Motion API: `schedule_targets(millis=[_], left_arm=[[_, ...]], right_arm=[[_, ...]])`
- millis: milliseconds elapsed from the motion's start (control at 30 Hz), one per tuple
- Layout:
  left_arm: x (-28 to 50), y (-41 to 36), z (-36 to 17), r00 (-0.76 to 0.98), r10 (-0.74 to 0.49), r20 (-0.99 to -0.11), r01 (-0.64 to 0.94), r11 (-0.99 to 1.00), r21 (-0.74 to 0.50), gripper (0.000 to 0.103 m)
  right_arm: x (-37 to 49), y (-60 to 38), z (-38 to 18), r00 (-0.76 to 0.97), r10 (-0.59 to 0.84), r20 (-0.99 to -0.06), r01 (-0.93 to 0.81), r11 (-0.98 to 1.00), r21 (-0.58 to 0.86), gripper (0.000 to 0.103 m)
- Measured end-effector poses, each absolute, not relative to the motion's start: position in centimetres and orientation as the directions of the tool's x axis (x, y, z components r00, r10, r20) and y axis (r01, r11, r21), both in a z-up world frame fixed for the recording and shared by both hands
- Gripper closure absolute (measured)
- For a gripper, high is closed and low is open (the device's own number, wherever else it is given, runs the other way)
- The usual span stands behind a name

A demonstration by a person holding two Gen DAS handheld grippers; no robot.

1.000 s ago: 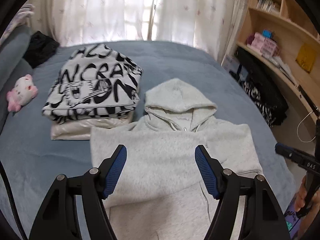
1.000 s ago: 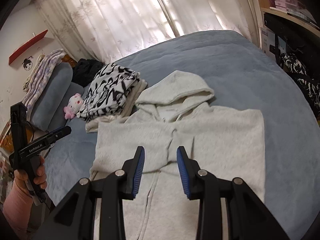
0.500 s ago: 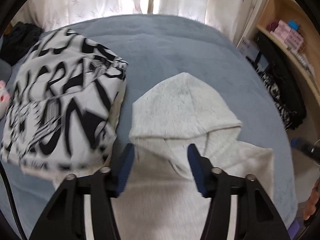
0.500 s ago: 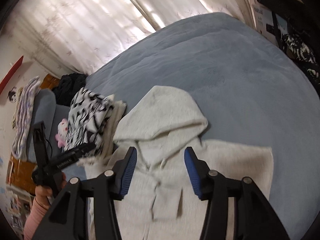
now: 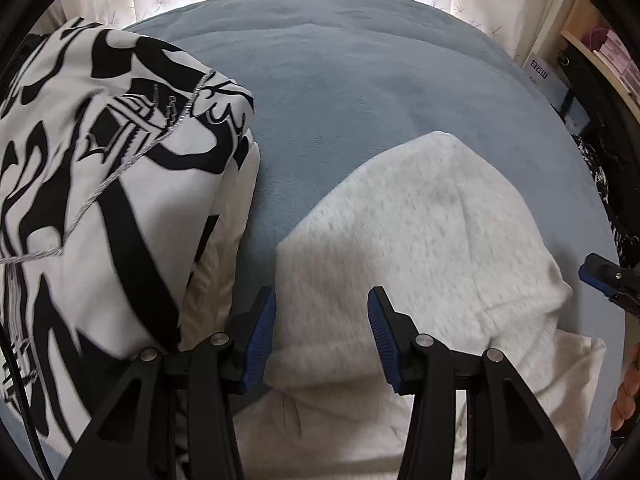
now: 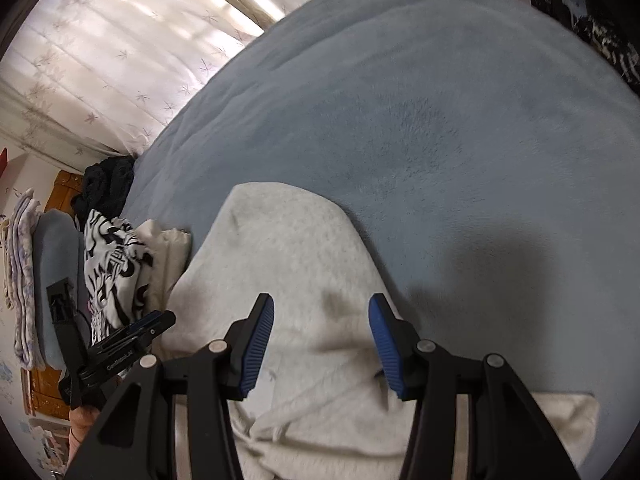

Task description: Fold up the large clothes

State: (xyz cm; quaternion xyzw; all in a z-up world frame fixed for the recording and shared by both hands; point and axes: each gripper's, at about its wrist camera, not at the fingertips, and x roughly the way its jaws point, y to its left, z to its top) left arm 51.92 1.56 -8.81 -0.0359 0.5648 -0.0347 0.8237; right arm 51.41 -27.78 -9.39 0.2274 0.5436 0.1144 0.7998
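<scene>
Pale grey fleece fills the lower half of both views: your hoodie lies flat on the blue plush bedspread, its rounded hood pointing away from you and its nubby, heathered surface soft and slightly pilled. Your left gripper hovers low over the near-left part of the hood with its ribbed blue pads spread apart and nothing between them; your right gripper hangs over the hood's right half, likewise spread wide and empty, casting a dark shadow on the bedspread to its right. A drawstring lies loose just below the hood in the right wrist view. Just beside the hoodie on your left sits a folded stack: a smooth white garment printed with bold black lettering-like strokes too distorted to read, crossed by a thin silvery cord, on top of a cream one. From the right wrist view the left gripper's body carries small white lettering that is too blurred to read for certain. A white box by the shelf shows dark block characters, not clearly legible. Sheer curtains with a star-flower pattern hang behind the bed, a dark heap of cloth lies at the far corner, and a blue-grey pillow rests beyond the stack.
</scene>
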Motion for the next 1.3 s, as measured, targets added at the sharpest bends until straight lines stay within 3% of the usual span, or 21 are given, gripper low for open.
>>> schedule_targets(millis=[267,367,500,667,833,867,933,967,1000,1033,1067,1167,1300], left_arm=[[53.6,0.5,-12.0,0.337,-0.065,-0.939,0.016,0.998,-0.063,0.056],[54.1,0.3,-13.2,0.335,-0.047,-0.941,0.007,0.999,-0.048,0.042],[54.6,-1.1,-14.4,0.332,-0.018,-0.943,0.025,1.000,-0.011,0.015],[55.2,-1.6,-15.5,0.340,-0.019,-0.940,0.016,1.000,-0.014,0.002],[55.6,-1.7,-16.0,0.350,-0.036,-0.936,0.000,0.999,-0.038,0.001],[55.6,-1.6,-16.0,0.351,-0.041,-0.935,-0.004,0.999,-0.045,0.003],[55.7,-1.7,-15.6,0.362,-0.078,-0.929,0.007,0.997,-0.081,0.025],[55.6,-2.1,-15.3,0.369,-0.104,-0.923,0.022,0.994,-0.104,0.042],[55.5,-2.4,-15.0,0.377,-0.105,-0.920,0.027,0.994,-0.103,0.055],[55.3,-2.7,-14.6,0.388,-0.097,-0.916,0.029,0.995,-0.093,0.062],[55.2,-2.8,-14.4,0.394,-0.095,-0.914,0.032,0.995,-0.089,0.074],[54.4,-3.4,-13.1,0.422,-0.084,-0.903,0.038,0.996,-0.075,0.081],[51.3,-3.0,-10.3,0.524,-0.102,-0.845,0.047,0.995,-0.091,0.083]], right_arm=[[53.9,-27.6,-12.4,0.342,0.446,-0.827,0.066,0.867,0.495,0.053],[55.1,-27.5,-13.3,0.326,0.448,-0.833,0.063,0.869,0.491,0.053],[56.7,-27.2,-14.2,0.311,0.463,-0.830,0.052,0.864,0.501,0.053],[58.4,-26.5,-15.2,0.289,0.472,-0.833,0.028,0.866,0.500,0.047],[59.1,-25.8,-15.9,0.299,0.481,-0.824,0.024,0.859,0.511,0.046],[59.2,-25.7,-15.9,0.307,0.487,-0.818,0.026,0.855,0.518,0.046],[59.2,-25.4,-15.7,0.325,0.500,-0.803,0.014,0.846,0.533,0.046],[59.2,-25.1,-15.5,0.331,0.497,-0.802,0.001,0.850,0.527,0.051],[59.1,-24.6,-15.2,0.340,0.485,-0.806,-0.022,0.861,0.509,0.059],[58.9,-24.0,-14.8,0.345,0.466,-0.815,-0.052,0.876,0.479,0.078],[58.7,-23.7,-14.4,0.354,0.452,-0.819,-0.075,0.887,0.456,0.083],[57.2,-22.9,-12.2,0.415,0.425,-0.804,-0.156,0.904,0.398,0.087],[53.7,-22.4,-8.4,0.506,0.421,-0.753,-0.279,0.906,0.318,0.090]])
